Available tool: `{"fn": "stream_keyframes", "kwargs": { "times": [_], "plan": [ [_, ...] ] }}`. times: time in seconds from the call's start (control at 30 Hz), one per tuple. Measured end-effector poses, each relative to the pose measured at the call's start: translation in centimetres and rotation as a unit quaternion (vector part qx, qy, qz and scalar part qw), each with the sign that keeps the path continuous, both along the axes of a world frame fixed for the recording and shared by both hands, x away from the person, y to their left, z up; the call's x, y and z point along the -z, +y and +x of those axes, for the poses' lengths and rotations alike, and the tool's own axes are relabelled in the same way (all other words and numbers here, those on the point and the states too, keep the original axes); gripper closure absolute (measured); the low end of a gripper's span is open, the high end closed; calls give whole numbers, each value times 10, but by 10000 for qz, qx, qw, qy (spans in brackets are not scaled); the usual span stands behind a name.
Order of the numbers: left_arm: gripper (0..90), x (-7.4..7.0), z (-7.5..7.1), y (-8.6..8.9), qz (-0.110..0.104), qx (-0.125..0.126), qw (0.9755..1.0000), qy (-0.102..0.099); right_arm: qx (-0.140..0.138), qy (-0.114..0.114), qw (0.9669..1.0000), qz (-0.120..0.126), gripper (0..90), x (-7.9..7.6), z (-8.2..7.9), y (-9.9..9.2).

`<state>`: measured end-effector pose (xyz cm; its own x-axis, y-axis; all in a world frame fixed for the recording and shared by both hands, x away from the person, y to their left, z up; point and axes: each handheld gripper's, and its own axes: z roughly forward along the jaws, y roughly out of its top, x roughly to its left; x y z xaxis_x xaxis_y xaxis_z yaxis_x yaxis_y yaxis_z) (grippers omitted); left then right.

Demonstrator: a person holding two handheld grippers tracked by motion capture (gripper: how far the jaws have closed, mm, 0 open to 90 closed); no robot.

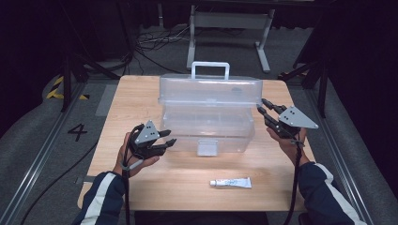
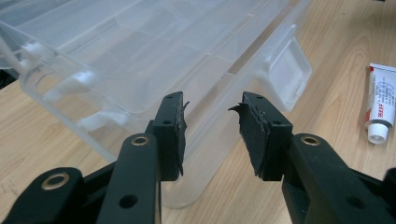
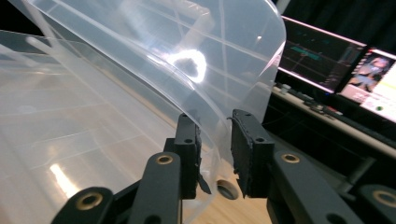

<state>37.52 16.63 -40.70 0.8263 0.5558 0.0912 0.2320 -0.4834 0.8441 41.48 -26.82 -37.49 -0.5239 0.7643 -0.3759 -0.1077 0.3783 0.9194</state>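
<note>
A clear plastic toolbox (image 1: 206, 129) stands open in the middle of the wooden table (image 1: 136, 98). Its lid (image 1: 211, 91) is tipped up at the back, with the handle (image 1: 210, 70) on top. My left gripper (image 1: 170, 137) is open at the box's front left corner. In the left gripper view its jaws (image 2: 212, 105) point at the box wall (image 2: 140, 70), and no pad touches it. My right gripper (image 1: 261, 105) is at the lid's right end. The lid's curved edge (image 3: 252, 93) runs between its jaws (image 3: 212, 121), with a gap on each side. A white tube (image 1: 231, 183) lies near the front edge.
The box's front latch (image 1: 207, 147) hangs down toward me. The tube (image 2: 380, 109) lies right of the left jaws. Behind the table stands a white metal frame (image 1: 230, 28), with cables on the floor. Lit monitors (image 3: 327, 60) are beyond the lid.
</note>
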Motion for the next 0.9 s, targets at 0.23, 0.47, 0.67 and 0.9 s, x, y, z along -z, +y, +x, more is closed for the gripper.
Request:
{"fn": "stream_keyframes", "kwargs": {
  "times": [0.23,0.47,0.67,0.9],
  "plan": [
    [560,3,4,-14,170,197,9997,37,-42,186,9995,252,736,-12,12,-3],
    [526,3,7,-21,234,295,9993,52,188,40,9998,107,757,-19,15,5],
    [526,6,12,-30,253,388,9988,129,277,9,9994,187,769,-24,23,7],
    [524,9,18,-40,365,470,9981,165,357,6,9991,207,781,-31,31,9]
  ]
}}
